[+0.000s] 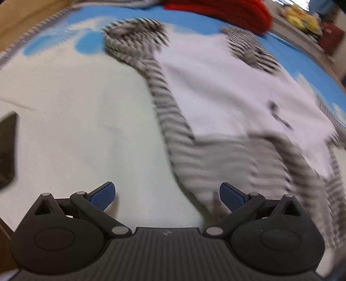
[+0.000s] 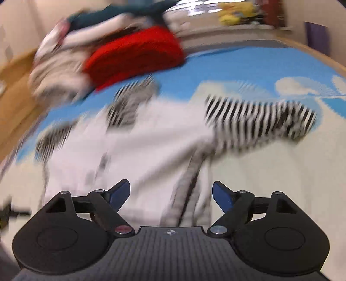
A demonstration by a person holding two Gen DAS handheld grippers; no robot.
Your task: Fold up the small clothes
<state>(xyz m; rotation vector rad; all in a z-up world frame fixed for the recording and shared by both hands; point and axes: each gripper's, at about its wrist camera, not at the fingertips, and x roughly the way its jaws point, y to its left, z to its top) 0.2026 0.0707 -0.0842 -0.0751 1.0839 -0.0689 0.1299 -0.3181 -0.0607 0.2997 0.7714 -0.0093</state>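
Observation:
A small white garment with black-and-white striped sleeves [image 1: 227,90] lies spread on a blue and white mat [image 1: 64,108]. In the left wrist view its striped sleeve [image 1: 164,103] runs down the middle and the body lies to the right. My left gripper [image 1: 167,194] hangs open above the mat beside the garment's striped edge, nothing between its blue pads. In the right wrist view the same garment [image 2: 138,151] lies ahead, one striped sleeve [image 2: 259,116] reaching right. My right gripper [image 2: 170,194] is open over the garment's near edge, holding nothing. Both views are blurred.
A pile of clothes with a red piece [image 2: 134,58] on top sits at the far side of the mat; the red piece [image 1: 218,10] also shows in the left wrist view. A wooden floor [image 2: 15,86] lies left. A dark object [image 1: 7,149] is at the left edge.

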